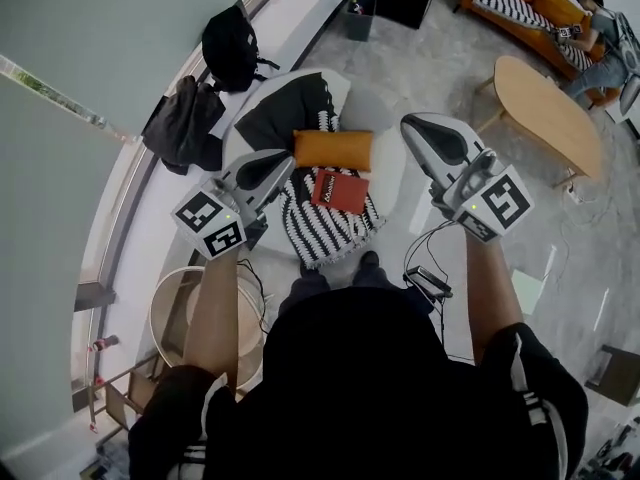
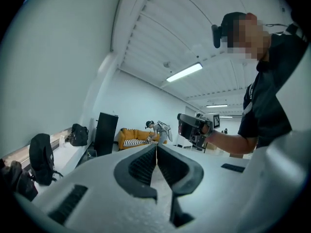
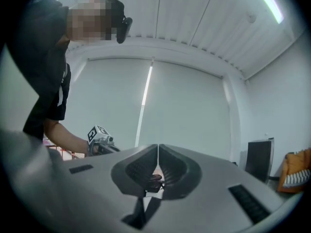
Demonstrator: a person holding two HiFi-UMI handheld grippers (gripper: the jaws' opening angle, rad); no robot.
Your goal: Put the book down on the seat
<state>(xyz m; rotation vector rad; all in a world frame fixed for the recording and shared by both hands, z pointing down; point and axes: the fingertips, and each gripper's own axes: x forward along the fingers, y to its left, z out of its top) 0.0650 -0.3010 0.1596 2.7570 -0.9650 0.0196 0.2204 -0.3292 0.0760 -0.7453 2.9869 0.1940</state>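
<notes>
A red book [image 1: 340,190] lies flat on a striped blanket on the round white seat [image 1: 388,173], just below an orange cushion [image 1: 333,149]. Both grippers are held up above the seat, apart from the book. My left gripper [image 1: 284,161] is shut and empty, left of the book. My right gripper [image 1: 411,125] is also shut and empty, to the book's upper right. In the left gripper view the jaws [image 2: 156,148] meet with nothing between them, and the right gripper [image 2: 195,128] shows beyond. The right gripper view shows its jaws [image 3: 158,148] closed on nothing.
Two black backpacks [image 1: 230,46] [image 1: 185,123] sit on the window ledge at the left. A wooden oval table [image 1: 550,113] and an orange sofa [image 1: 525,3] with a person stand at the right. A round tub [image 1: 180,313] is by my left leg.
</notes>
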